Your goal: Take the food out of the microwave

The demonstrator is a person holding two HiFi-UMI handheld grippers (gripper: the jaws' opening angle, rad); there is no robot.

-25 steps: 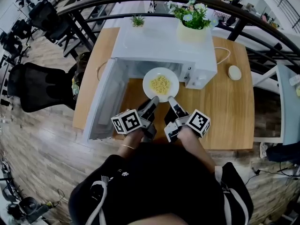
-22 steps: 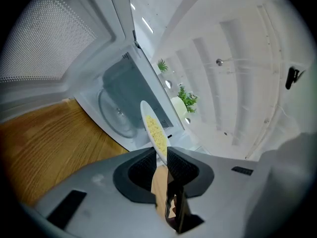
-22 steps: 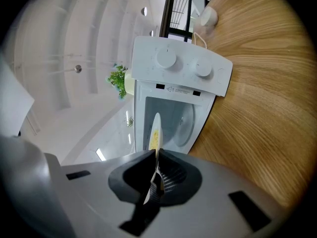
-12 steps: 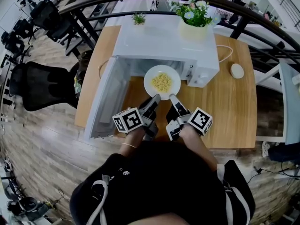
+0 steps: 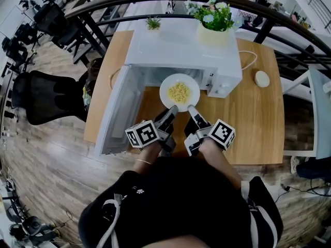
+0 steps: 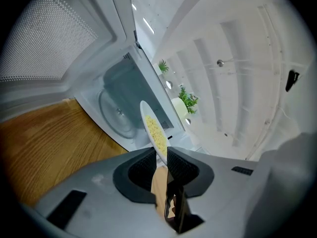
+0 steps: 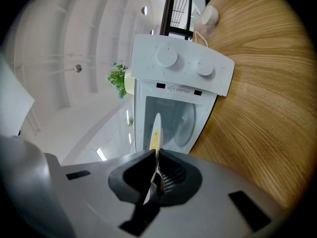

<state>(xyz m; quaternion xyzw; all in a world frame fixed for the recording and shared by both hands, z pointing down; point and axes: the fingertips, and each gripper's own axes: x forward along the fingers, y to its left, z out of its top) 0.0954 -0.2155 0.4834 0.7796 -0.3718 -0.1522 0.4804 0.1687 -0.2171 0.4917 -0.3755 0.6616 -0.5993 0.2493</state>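
Note:
A white plate (image 5: 179, 92) of yellow food hangs in front of the open white microwave (image 5: 178, 50), over the wooden table (image 5: 248, 118). My left gripper (image 5: 172, 109) is shut on the plate's near-left rim and my right gripper (image 5: 191, 108) is shut on its near-right rim. In the left gripper view the plate (image 6: 153, 132) shows edge-on, running up from my left gripper (image 6: 159, 155), with the microwave's glass turntable (image 6: 117, 114) bare behind it. In the right gripper view the plate (image 7: 156, 134) rises from my right gripper (image 7: 155, 160) before the open cavity.
The microwave door (image 5: 116, 112) stands swung open to the left of the grippers. A flower pot (image 5: 214, 27) and a small plant (image 5: 152, 22) sit on top of the microwave. A round white object (image 5: 261, 78) lies on the table at right. A black office chair (image 5: 46, 94) stands left of the table.
The plate has come slightly further out of the microwave toward the person, with both grippers still holding its rim.

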